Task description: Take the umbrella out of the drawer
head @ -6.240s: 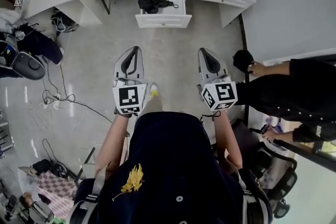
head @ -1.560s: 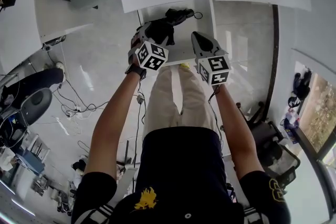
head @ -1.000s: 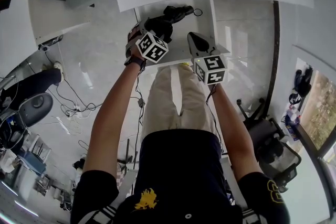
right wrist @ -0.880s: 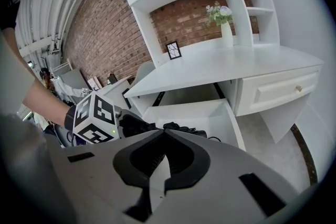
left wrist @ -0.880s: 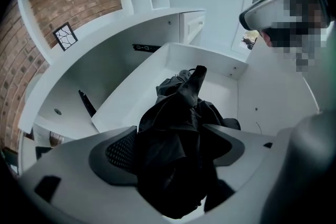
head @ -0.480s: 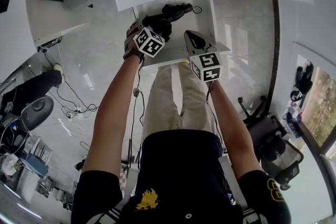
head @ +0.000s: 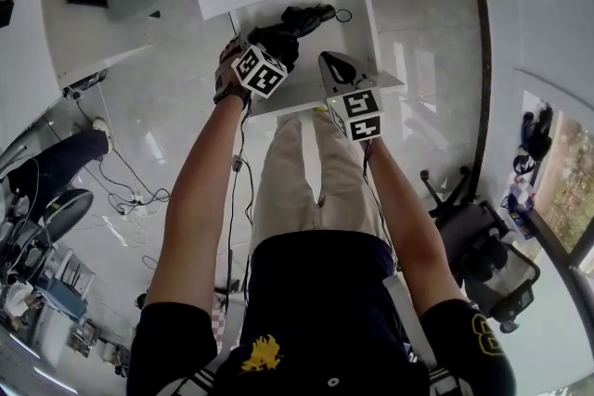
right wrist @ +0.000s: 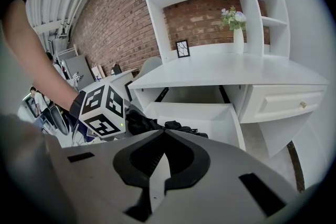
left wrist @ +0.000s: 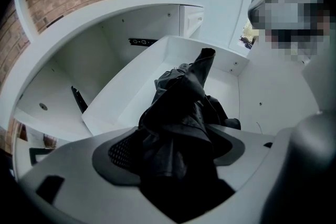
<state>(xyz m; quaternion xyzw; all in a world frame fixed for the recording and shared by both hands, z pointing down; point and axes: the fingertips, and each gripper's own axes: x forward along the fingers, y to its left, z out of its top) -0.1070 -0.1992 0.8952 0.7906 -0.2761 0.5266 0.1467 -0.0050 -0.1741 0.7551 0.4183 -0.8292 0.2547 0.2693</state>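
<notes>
One of two steps looks done: the grasp. The left gripper (left wrist: 178, 165) has its jaws clamped on the folded black umbrella (left wrist: 181, 113), with dark fabric bunched between the pads and filling the gap. The far end of the umbrella sticks up and away from the jaws, above the white floor of the open drawer (left wrist: 126, 97).

In the head view the umbrella (head: 299, 19) lies over the drawer (head: 357, 19), inside its outline, so the removal is not finished. I cannot tell whether its underside touches the drawer floor.

Left to do, by my judgement: lift and draw the umbrella back clear of the drawer front.

The right gripper (right wrist: 161, 149) holds nothing. Its jaws are closed to a thin slit, and it sits just beside the drawer's right front corner, near the umbrella but not touching it.
</notes>
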